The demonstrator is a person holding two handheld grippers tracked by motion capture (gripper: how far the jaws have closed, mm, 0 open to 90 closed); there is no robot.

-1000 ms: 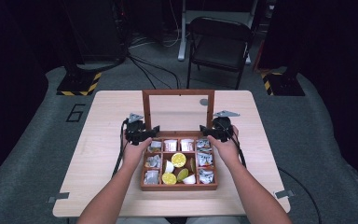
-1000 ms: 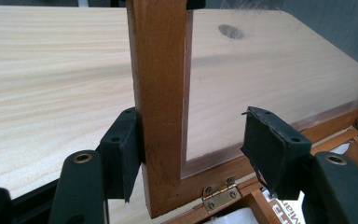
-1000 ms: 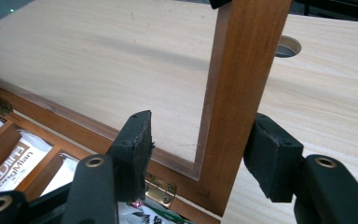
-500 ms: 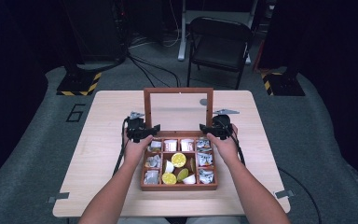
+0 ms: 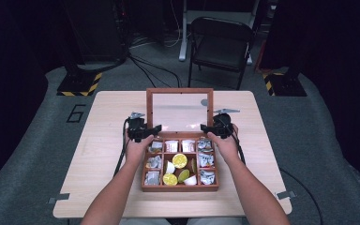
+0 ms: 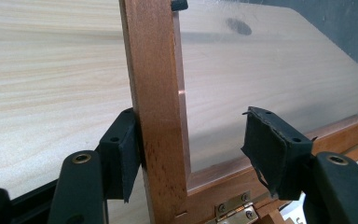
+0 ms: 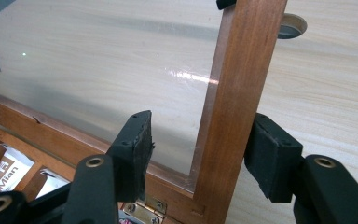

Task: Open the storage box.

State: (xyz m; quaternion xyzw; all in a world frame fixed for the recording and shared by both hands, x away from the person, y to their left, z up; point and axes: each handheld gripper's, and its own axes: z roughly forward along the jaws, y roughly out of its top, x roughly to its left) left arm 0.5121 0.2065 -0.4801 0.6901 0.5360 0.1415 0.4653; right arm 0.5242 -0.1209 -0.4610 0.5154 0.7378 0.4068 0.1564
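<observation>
The left gripper [image 6: 193, 154] has its jaws apart and straddles the left upright of the lid's frame [image 6: 156, 93]: its outer pad [image 6: 121, 156] lies against the outer face of the wood, while the inner pad [image 6: 270, 154] stands clear of the post, out in front of the clear pane [image 6: 270, 70]. The post is therefore bracketed, not clamped. Just below the jaws sits a brass hinge [image 6: 235, 210], where the lid meets the box.

The right gripper [image 7: 205, 154] mirrors this on the right upright of the frame [image 7: 233, 107]. Its jaws are likewise apart, the outer pad [image 7: 272, 158] close against or barely touching the wood (the contact is hard to judge), the inner pad [image 7: 135, 149] well off the post, before the pane. Another hinge [image 7: 144, 210] lies right under these jaws, and printed sachets [image 7: 2, 179] fill the compartment beyond the inner jaw.

From the high view, the two grippers [image 5: 143, 131] [image 5: 218, 129] sit at the rear corners of the wooden box [image 5: 180, 187], which rests between the person's forearms on the pale table [image 5: 98, 140]. The lid stands upright between the grippers. Nearer the person than the jaws, the compartments hold foil sachets [image 5: 206, 159] and yellow-topped cups [image 5: 179, 161].
</observation>
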